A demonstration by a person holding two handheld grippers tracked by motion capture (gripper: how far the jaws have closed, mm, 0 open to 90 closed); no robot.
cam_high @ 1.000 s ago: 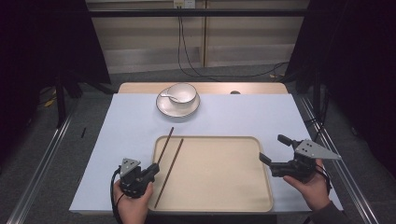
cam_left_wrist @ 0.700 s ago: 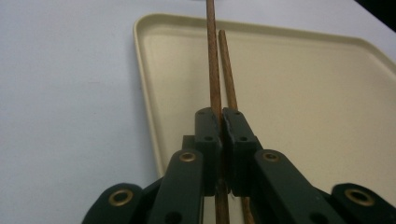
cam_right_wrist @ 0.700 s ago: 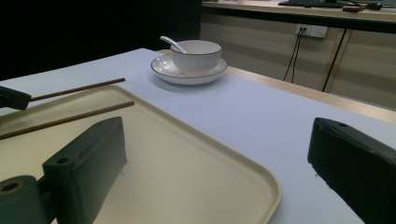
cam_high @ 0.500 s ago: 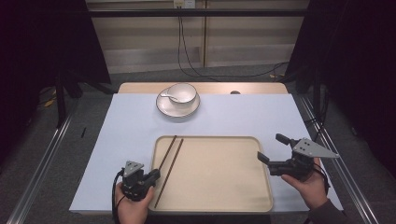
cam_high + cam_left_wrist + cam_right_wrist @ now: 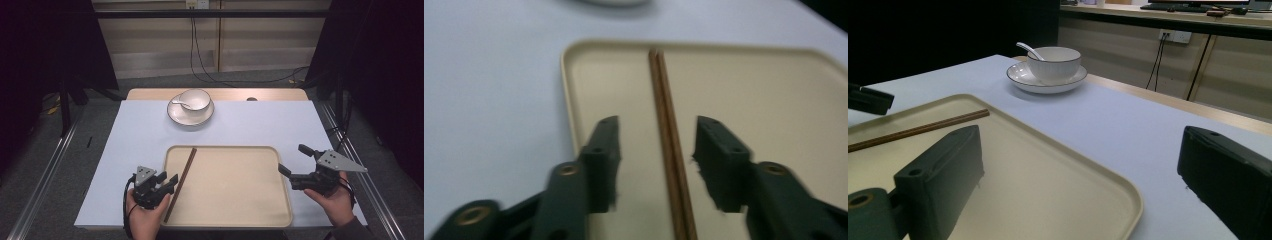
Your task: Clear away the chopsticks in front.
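Lying side by side along the left edge of the tray [image 5: 235,210], the chopsticks [image 5: 669,145] are straddled, untouched, by the just-opened fingers of the left gripper [image 5: 656,160] (apparently a release), while the right gripper [image 5: 295,162] is held wide open and empty beside the tray.

Lab-type recording room, not a home: black curtains [image 5: 55,45] on both sides, metal floor rails [image 5: 42,177], wall sockets [image 5: 197,4] with loose cables [image 5: 205,55] hanging, 1 table [image 5: 150,95] under a pale blue cloth [image 5: 130,145], plain panelled back wall [image 5: 260,35].
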